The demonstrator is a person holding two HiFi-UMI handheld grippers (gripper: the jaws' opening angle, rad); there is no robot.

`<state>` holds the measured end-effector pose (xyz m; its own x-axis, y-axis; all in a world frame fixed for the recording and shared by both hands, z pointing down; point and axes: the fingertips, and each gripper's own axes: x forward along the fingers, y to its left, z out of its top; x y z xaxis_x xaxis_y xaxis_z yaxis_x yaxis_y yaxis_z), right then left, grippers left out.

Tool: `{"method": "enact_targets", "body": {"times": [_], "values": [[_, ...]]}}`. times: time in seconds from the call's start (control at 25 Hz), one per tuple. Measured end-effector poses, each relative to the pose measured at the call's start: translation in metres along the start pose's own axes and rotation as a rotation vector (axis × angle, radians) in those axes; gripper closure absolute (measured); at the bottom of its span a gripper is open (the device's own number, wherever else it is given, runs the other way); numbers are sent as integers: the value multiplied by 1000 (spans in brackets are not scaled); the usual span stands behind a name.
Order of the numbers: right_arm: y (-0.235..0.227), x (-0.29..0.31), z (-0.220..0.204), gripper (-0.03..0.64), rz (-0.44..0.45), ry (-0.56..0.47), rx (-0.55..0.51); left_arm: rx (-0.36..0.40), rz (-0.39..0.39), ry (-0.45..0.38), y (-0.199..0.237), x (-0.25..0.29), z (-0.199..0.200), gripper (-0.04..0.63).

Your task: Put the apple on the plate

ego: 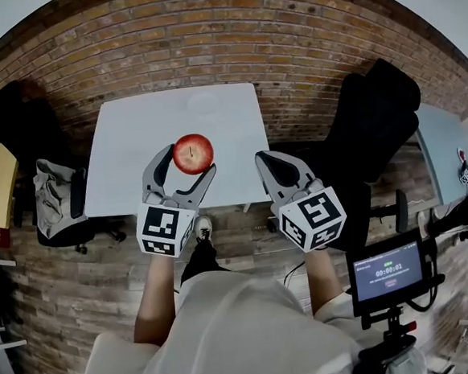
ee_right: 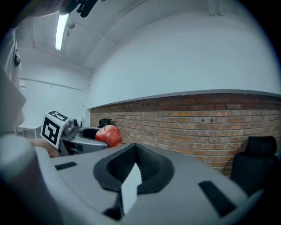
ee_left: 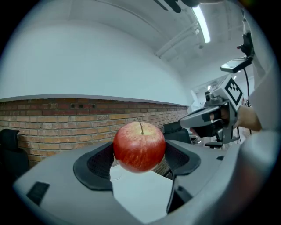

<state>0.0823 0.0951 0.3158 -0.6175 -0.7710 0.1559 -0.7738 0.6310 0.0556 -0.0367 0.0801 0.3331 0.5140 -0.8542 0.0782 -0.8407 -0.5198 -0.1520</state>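
Here, the left claw (ego: 190, 161) grips a red apple (ego: 193, 153) between its two jaws, in the air over the near edge of a white surface (ego: 126, 150) at the centre of the head view. Just right of it, the right claw (ego: 266, 162) has its jaws drawn together on nothing.

The step in hand appears to be the carry. A faint round outline towards the top of the surface is probably the plate (ego: 204, 103), though white on white makes it hard to be sure. The sound course would be to move the apple up the frame over that outline, lower it until it rests, and only then part the jaws. A round fruit let go early could roll off.

The left gripper view alone shows the hold plainly: the apple sits stem up, cupped in both dark pads (ee_left: 97, 163). Only the head view places it against the surface and the likely plate. The right gripper view confirms that its own jaws are empty and shows the apple at left centre, before a brick wall (ee_right: 197, 118).
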Motion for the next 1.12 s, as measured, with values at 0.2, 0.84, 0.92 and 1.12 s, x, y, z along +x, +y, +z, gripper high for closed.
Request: {"method": "enact_targets", "body": {"times": [0.2,0.84,0.92,1.12], "values": [[-26,41,-2,614,-10,18,12,-15,-11,17,31,42,-11,225],[-96,186,-21,614,-65,132,90,-57,-62,104,169,183,-57,225],[-99,192,-25,614,-72,147,99,-63,-76,113,175,195,-62,225],[-108,211,-33,614,-96,180,138,-85,-126,154,186,230,-81,225]]}}
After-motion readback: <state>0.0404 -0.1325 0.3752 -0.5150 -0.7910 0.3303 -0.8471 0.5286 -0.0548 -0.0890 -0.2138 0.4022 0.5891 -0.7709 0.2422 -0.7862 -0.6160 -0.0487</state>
